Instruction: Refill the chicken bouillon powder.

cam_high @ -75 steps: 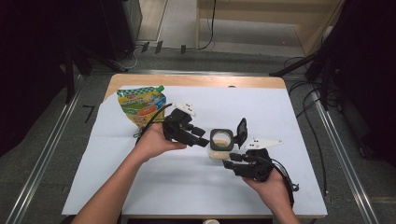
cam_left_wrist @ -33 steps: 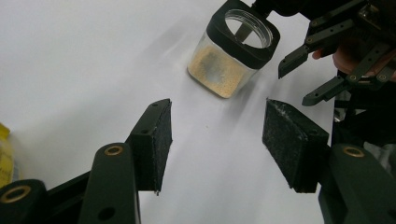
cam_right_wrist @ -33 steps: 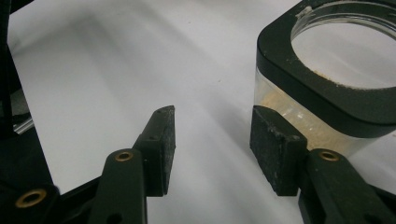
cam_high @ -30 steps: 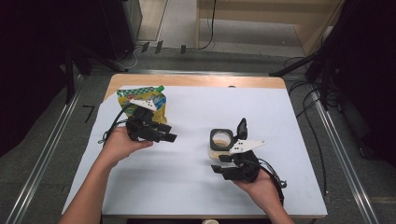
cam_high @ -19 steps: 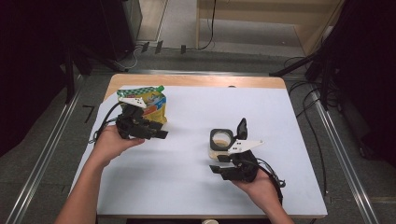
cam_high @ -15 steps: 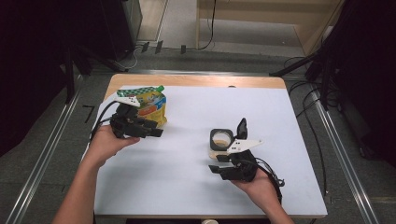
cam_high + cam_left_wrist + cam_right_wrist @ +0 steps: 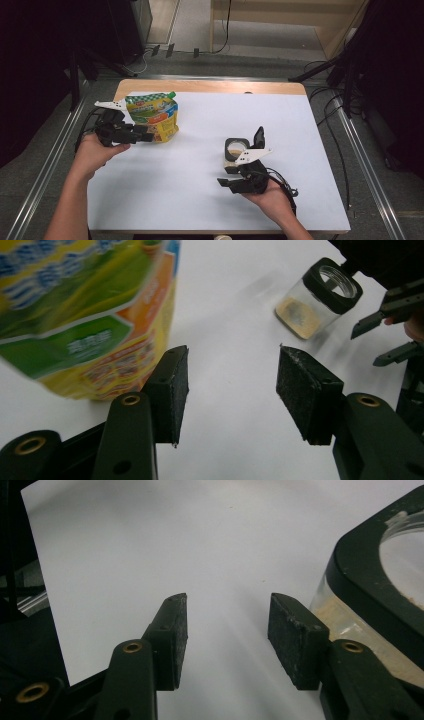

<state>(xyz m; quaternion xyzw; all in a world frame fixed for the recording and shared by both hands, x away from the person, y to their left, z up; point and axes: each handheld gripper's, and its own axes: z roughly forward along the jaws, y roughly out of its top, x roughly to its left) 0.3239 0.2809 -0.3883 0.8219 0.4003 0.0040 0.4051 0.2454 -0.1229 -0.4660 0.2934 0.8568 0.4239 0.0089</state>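
White sheeting covers the table. At left of the high view, the left gripper holds its jaws apart with nothing between them, just beside the yellow-green printed pouch. Right of centre, the right gripper, jaws parted and empty, sits beside the clear black-lidded jar.

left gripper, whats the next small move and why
Probably shift the left gripper sideways toward the pouch and close on its edge. The jaws stand open with nothing between them, and the pouch sits just beside one pad, not yet between the two.
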